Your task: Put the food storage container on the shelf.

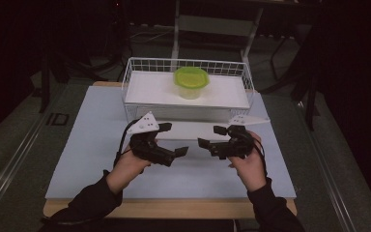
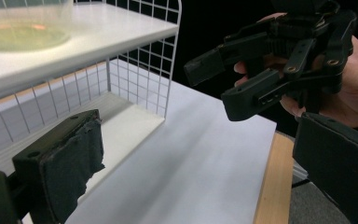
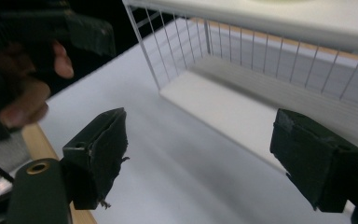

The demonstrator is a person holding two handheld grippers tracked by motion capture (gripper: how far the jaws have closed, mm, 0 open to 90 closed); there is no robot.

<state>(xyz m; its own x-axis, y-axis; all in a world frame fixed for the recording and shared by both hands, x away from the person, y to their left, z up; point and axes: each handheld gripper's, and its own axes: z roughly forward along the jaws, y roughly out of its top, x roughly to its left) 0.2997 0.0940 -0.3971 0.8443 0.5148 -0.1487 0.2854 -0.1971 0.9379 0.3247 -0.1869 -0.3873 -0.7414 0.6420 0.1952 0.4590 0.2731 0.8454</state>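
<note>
While my left gripper (image 1: 178, 139) and right gripper (image 1: 207, 136) are hovering spread and empty at centre frame, nothing is being handled yet: the green-lidded container (image 1: 191, 82) is sitting untouched on the wire rack (image 1: 140, 63), upper centre.

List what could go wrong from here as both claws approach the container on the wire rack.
1. The green-lidded container sits on the upper shelf behind the wire rack's raised rim; an open claw could snag the wires on the way in.
2. The left claw and right claw face each other closely and may collide.
3. The container looks see-through and light, so a one-sided push could slide it.
</note>
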